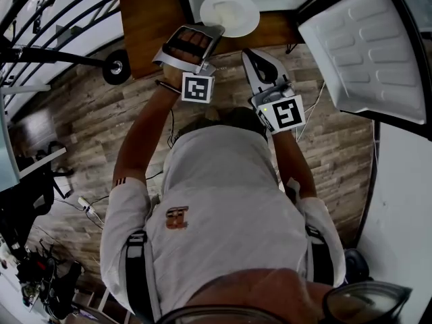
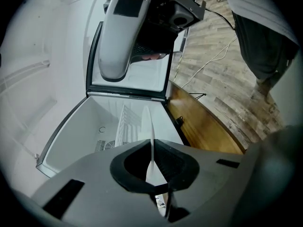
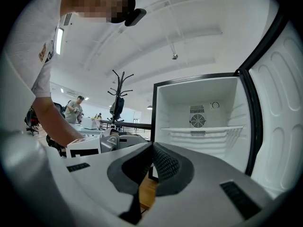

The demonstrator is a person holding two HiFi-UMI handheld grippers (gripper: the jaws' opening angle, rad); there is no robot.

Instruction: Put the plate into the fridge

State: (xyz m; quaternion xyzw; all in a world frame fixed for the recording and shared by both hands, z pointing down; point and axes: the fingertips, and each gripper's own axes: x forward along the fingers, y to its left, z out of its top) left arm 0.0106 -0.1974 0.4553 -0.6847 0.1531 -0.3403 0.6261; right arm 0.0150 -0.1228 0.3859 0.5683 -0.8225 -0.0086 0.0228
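Fridge [image 3: 199, 109]: open. The right gripper view looks straight into the white compartment. The door [image 3: 279, 103] is swung out at right. The head view shows only the door's ribbed inner face [image 1: 364, 52] and a strip of the cabinet's top edge.

Wooden top [image 1: 152, 15]: brown, beside the fridge. It shows as a slab in the head view and as a glossy strip [image 2: 203, 126] in the left gripper view. The plank floor [image 1: 88, 113] lies below it.

Left gripper [image 1: 210, 31]: jaws clamped on the rim of the plate [image 1: 229, 13]. From the head the plate is a full white disc, held level, out ahead of the jaws at the fridge front. In this gripper's own view the plate is only a thin white edge [image 2: 147, 122] rising from between the pads [image 2: 163, 162], with the fridge cavity behind it. It rests on nothing.

Right gripper [image 1: 248, 51]: just beside the left one, apart from the plate. Its own view shows the jaw tips [image 3: 152, 145] closed together with nothing gripped. The left gripper's marker cube [image 3: 83, 146] shows at that view's left.

Wire shelf [image 3: 199, 129]: seen in full only from the right gripper view, and bare.

Fan grille [image 3: 197, 121]: on the back wall, just above the shelf.
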